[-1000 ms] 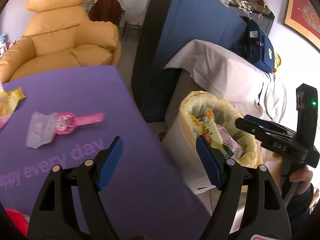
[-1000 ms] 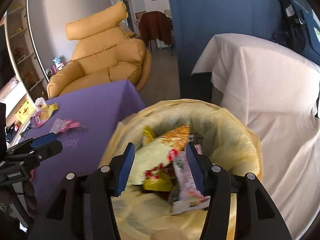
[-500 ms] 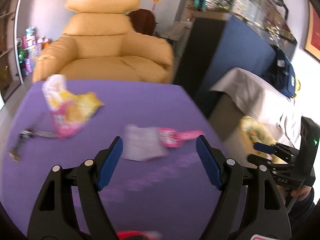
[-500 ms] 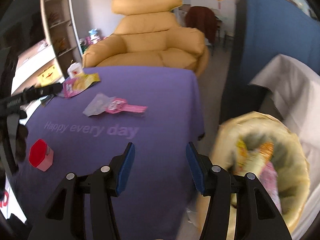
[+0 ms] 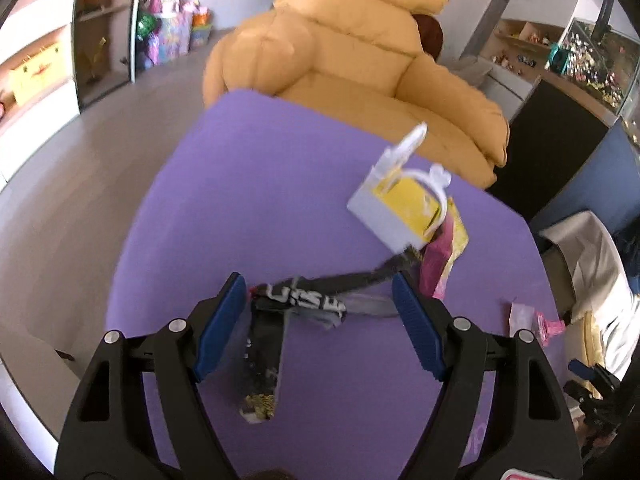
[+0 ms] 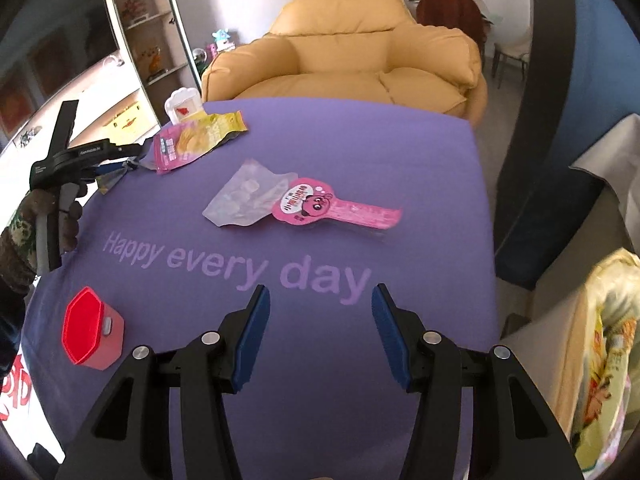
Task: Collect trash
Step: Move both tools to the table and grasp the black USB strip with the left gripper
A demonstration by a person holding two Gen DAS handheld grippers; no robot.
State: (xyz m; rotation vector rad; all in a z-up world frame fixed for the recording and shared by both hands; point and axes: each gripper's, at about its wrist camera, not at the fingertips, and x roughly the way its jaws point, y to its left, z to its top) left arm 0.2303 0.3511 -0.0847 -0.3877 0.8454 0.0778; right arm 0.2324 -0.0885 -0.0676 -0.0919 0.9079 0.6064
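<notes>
Purple cloth [image 6: 400, 148] is covering the table, and a tan armchair [image 6: 360, 48] is sitting behind it. Both grippers are hanging wide open and holding nothing: the left gripper [image 5: 320, 326] is hovering right over a torn black wrapper [image 5: 296, 300], and the right gripper [image 6: 318, 338] is waiting well short of the pink candy wrapper [image 6: 316, 206]. That black wrapper is looking light, thin and crinkly, so pinching its bunched-up middle should work best.

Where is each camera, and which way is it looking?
Left wrist: on the left gripper, looking down at a black wrapper on the purple table; open blue fingers show.
Right wrist: on the right gripper, facing the armchair across the table; open fingers show.
Shared: pink wrapper, each other's gripper.
</notes>
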